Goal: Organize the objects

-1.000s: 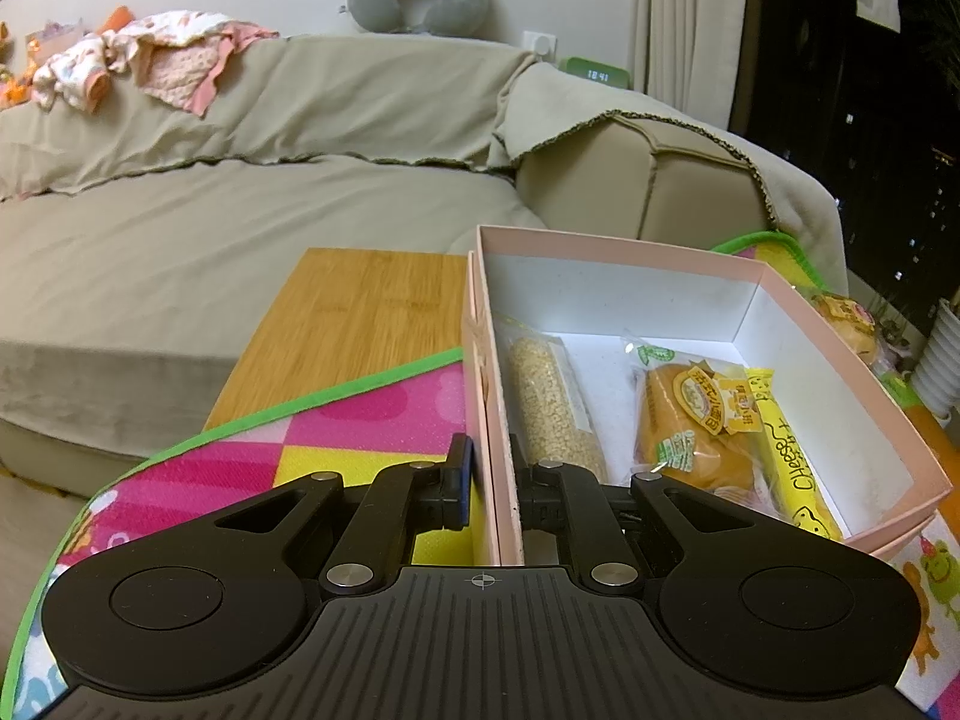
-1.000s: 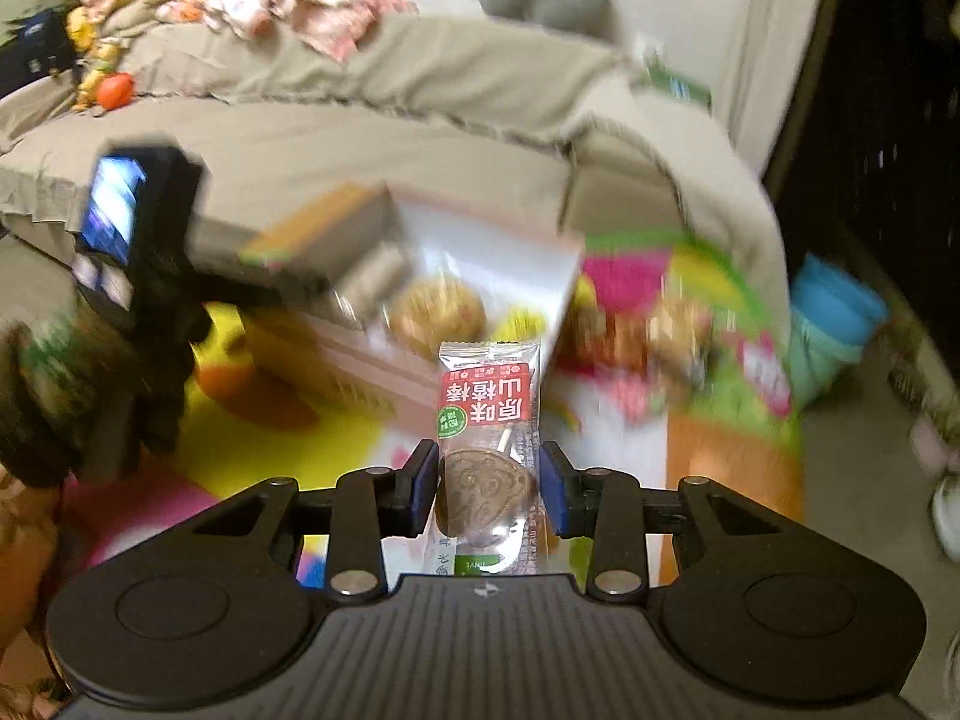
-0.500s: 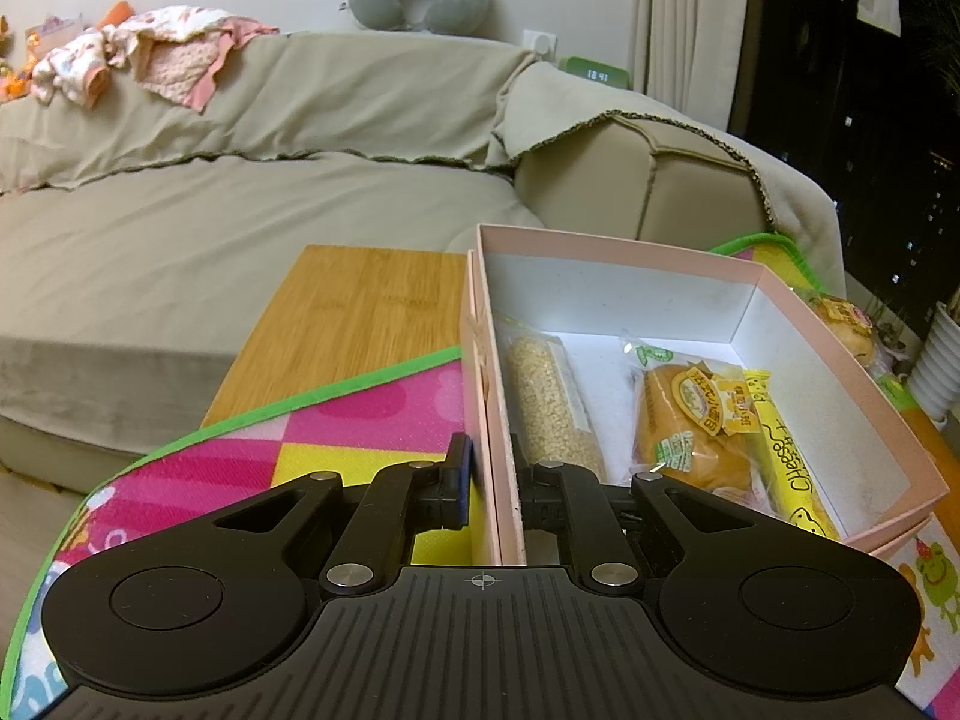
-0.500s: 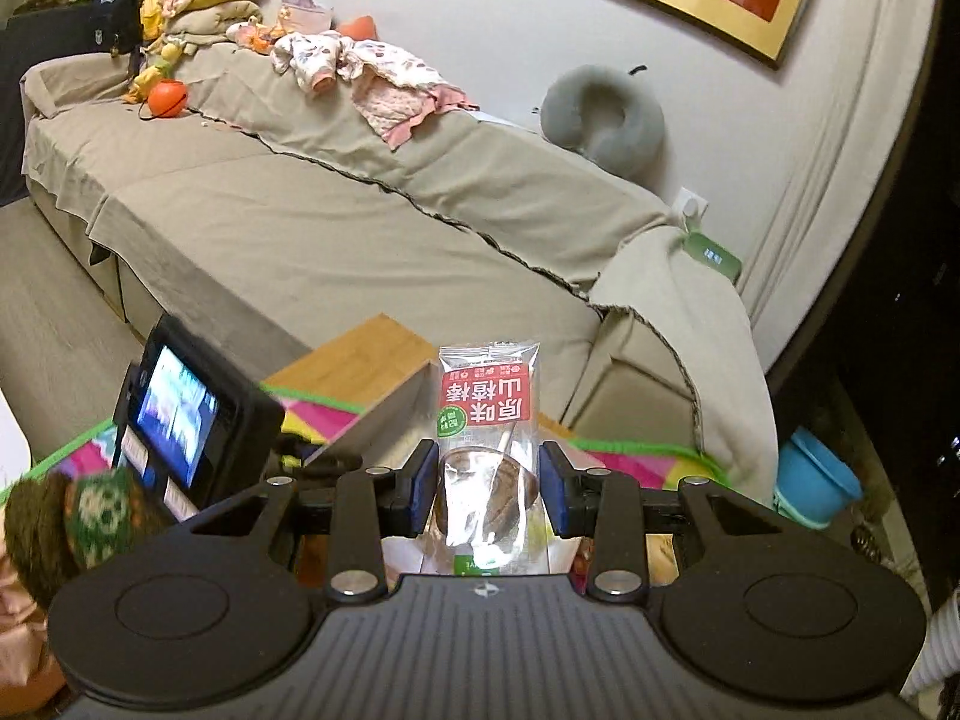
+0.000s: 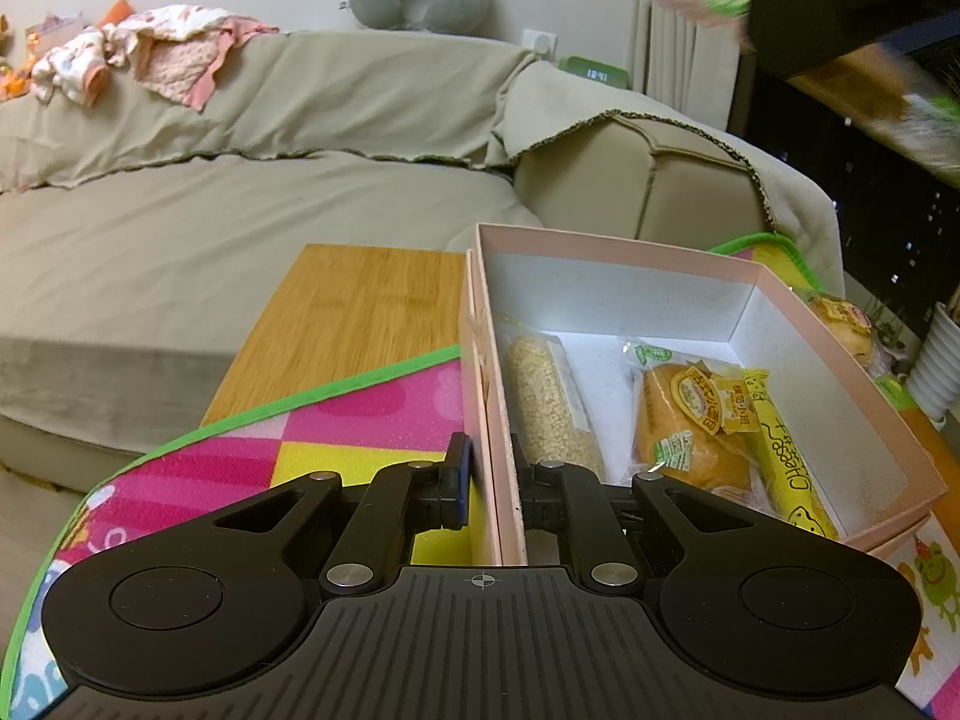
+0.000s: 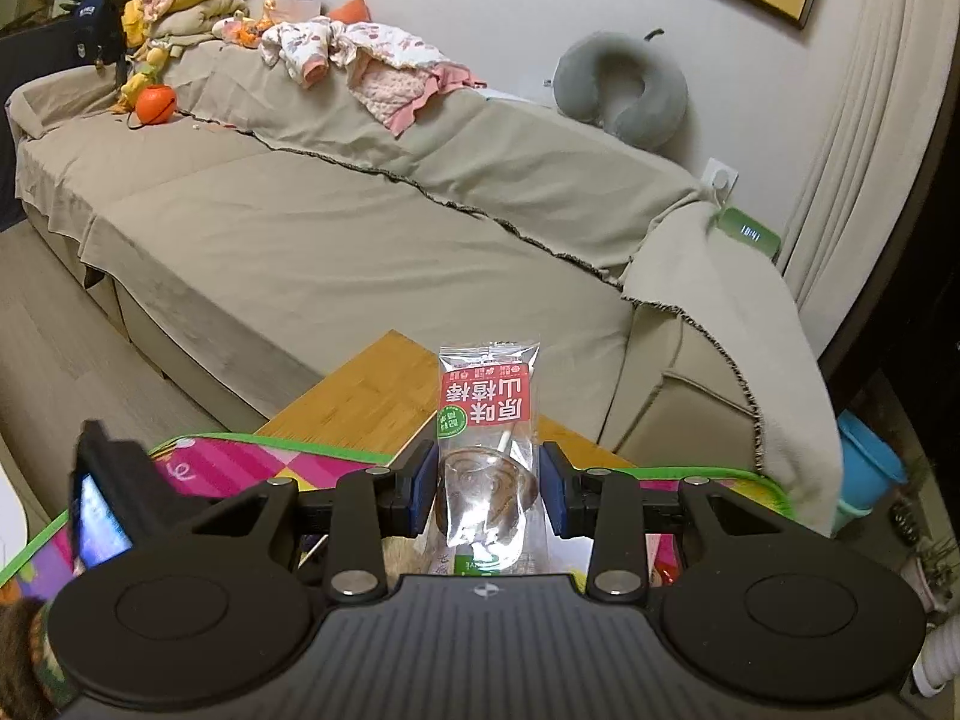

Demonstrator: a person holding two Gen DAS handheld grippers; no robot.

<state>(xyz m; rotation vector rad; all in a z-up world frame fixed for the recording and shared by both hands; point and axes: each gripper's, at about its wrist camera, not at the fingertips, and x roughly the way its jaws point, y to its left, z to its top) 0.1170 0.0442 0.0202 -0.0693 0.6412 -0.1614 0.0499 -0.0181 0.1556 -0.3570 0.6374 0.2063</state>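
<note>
The right gripper (image 6: 489, 495) is pinching a clear snack packet (image 6: 487, 456) with a red label between its blue pads, the packet standing up and forward out of the jaws with a round brown sweet on a stick showing inside the wrapper. It is riding high, looking over a bamboo table (image 6: 372, 402) and the edge of a bright play mat (image 6: 252, 459) toward a long covered sofa (image 6: 336, 240) far ahead; the box is not showing clearly under it in this view. The left gripper (image 5: 492, 483) is clamping the near-left wall of a pink box (image 5: 624, 258), one finger outside and one inside, steadying it on the mat. Just ahead of that inner finger a bag of grain-like sticks (image 5: 552, 396) is lying along the left wall; to its right a wrapped bun (image 5: 690, 426) and a yellow cheese stick (image 5: 786, 468) are lying side by side, leaving bare floor toward the far wall. High to the right, in the left view, a blurred black body with a red-green streak is probably the right gripper and its packet. The step in hand seems to be carrying the packet to the box; next it calls for lowering over the open far part and letting go while the left hand is bracing the wall.
</note>
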